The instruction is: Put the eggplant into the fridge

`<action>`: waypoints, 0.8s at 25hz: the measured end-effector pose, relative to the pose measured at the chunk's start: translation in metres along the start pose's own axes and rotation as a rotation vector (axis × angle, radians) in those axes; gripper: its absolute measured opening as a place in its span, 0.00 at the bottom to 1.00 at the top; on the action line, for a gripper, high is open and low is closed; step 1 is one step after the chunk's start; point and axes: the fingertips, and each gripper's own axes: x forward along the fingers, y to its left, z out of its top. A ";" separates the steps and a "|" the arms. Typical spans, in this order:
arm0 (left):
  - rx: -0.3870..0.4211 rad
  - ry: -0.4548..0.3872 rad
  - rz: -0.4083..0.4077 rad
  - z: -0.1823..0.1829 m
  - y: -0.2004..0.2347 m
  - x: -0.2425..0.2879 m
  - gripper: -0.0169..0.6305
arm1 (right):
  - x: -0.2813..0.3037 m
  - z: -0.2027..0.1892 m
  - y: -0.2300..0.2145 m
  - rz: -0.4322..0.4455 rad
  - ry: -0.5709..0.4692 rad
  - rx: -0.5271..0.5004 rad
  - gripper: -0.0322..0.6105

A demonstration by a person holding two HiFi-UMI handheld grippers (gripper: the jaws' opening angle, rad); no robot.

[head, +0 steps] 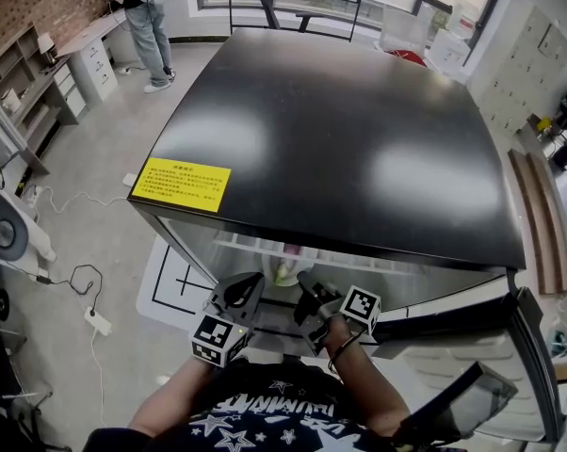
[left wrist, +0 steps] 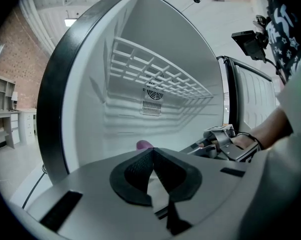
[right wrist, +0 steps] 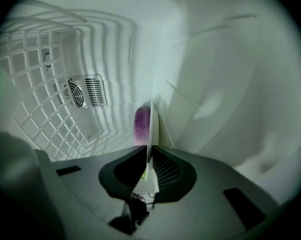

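Clearly the eggplant (right wrist: pixel 142 124) is carried on a thin white plate (right wrist: pixel 153 129), and it is the right gripper (right wrist: pixel 146 156) that holds this plate, its jaws closed on the near edge. Both are inside the open fridge (head: pixel 340 130), under its black top. From the right gripper the eggplant lies straight ahead, just beyond the fingertips, with its purple body pointing deeper toward the back wall where the fan grille (right wrist: pixel 83 91) sits. Its long axis seems to run along the line of the jaws, not across it. The left gripper (left wrist: pixel 153 151) is at the mouth of the fridge, just beside the right one, with its jaws pressed together on nothing. It is near the eggplant but does not touch it, so the right hand is the one that matters here. I judge that the plate only needs to go down flat, below the wire shelf (left wrist: pixel 155 76). Whether it rests on a surface, I cannot tell.
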 end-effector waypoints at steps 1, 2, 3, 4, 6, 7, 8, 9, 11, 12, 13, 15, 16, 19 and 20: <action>0.000 -0.001 -0.001 0.000 0.000 -0.001 0.04 | 0.000 0.000 0.000 -0.004 -0.001 -0.001 0.08; 0.000 -0.003 -0.002 0.001 0.000 -0.001 0.04 | 0.000 0.000 -0.001 -0.010 -0.002 -0.003 0.08; 0.000 -0.004 -0.004 0.001 0.001 -0.002 0.04 | 0.000 0.001 -0.001 -0.017 -0.002 -0.007 0.08; 0.001 -0.005 -0.007 0.001 0.001 -0.002 0.04 | -0.001 0.001 -0.002 -0.024 -0.004 -0.012 0.08; -0.001 -0.003 -0.012 -0.001 0.001 -0.003 0.04 | -0.002 0.001 -0.004 -0.038 -0.009 -0.020 0.09; -0.004 0.000 -0.015 -0.002 0.001 -0.004 0.04 | -0.003 0.001 -0.004 -0.045 -0.012 -0.023 0.09; -0.007 0.002 -0.019 -0.003 0.002 -0.004 0.04 | -0.004 0.001 -0.005 -0.051 -0.015 -0.027 0.09; -0.007 0.000 -0.023 -0.003 0.002 -0.005 0.04 | -0.004 0.001 -0.005 -0.055 -0.016 -0.029 0.09; -0.004 -0.006 -0.033 -0.001 0.002 -0.005 0.04 | -0.003 0.000 -0.002 -0.054 -0.017 -0.030 0.15; -0.003 -0.008 -0.038 0.000 0.002 -0.006 0.04 | -0.003 -0.001 0.000 -0.052 -0.019 -0.028 0.18; -0.003 -0.009 -0.045 0.001 0.002 -0.006 0.04 | -0.002 -0.001 0.001 -0.053 -0.023 -0.027 0.19; 0.001 -0.011 -0.064 0.001 0.000 -0.005 0.04 | -0.003 0.000 0.000 -0.060 -0.036 -0.026 0.19; 0.006 -0.011 -0.075 0.001 -0.001 -0.005 0.04 | -0.004 0.000 -0.001 -0.065 -0.045 -0.026 0.19; 0.016 -0.011 -0.109 0.001 -0.003 -0.006 0.04 | -0.005 -0.001 -0.003 -0.085 -0.065 -0.021 0.19; 0.018 -0.012 -0.118 0.001 -0.004 -0.006 0.04 | -0.006 0.000 -0.004 -0.092 -0.072 -0.021 0.19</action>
